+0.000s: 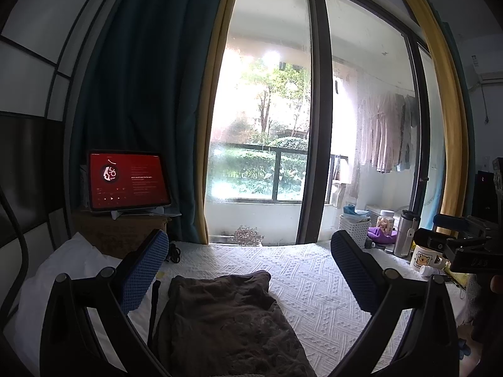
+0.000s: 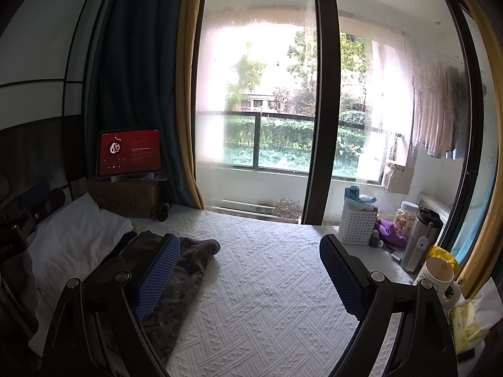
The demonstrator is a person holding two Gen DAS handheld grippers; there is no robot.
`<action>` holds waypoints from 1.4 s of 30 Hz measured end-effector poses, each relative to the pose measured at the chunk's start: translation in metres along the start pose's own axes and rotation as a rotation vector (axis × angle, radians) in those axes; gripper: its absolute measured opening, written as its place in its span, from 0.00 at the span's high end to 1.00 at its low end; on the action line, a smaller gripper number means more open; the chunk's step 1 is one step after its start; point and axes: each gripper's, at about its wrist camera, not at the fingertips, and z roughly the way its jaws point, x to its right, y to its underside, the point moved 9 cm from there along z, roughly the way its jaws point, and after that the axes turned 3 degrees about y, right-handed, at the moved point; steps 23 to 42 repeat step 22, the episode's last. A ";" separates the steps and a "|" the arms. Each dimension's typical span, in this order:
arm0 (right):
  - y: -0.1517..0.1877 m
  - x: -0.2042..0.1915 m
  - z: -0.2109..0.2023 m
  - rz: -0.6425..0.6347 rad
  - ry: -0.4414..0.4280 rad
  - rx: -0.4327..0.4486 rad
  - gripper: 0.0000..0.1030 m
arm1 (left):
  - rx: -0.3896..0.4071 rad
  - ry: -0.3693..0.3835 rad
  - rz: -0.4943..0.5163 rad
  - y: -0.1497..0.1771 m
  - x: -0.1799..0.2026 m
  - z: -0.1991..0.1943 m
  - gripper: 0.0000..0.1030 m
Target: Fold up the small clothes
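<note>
A dark grey-brown garment [image 1: 226,323] lies bunched on the white textured bedspread [image 1: 314,289]. In the left wrist view it sits between and below the fingers of my left gripper [image 1: 248,264], which is open and held above it, empty. In the right wrist view the same garment [image 2: 179,286] lies at the left, under the left finger of my right gripper [image 2: 250,267], which is open and empty above the bedspread [image 2: 267,298]. The right gripper's body also shows at the right edge of the left wrist view [image 1: 465,245].
A white pillow [image 2: 72,238] lies at the left, with a tablet [image 2: 130,154] on a cardboard box behind it. A white basket [image 2: 356,223], jar, steel flask [image 2: 418,238], mug [image 2: 438,279] and purple toy crowd the right. Glass doors stand behind.
</note>
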 end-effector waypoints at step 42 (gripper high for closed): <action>0.002 0.000 0.002 -0.001 -0.002 -0.005 0.11 | 0.017 0.012 0.003 0.000 -0.001 -0.002 0.01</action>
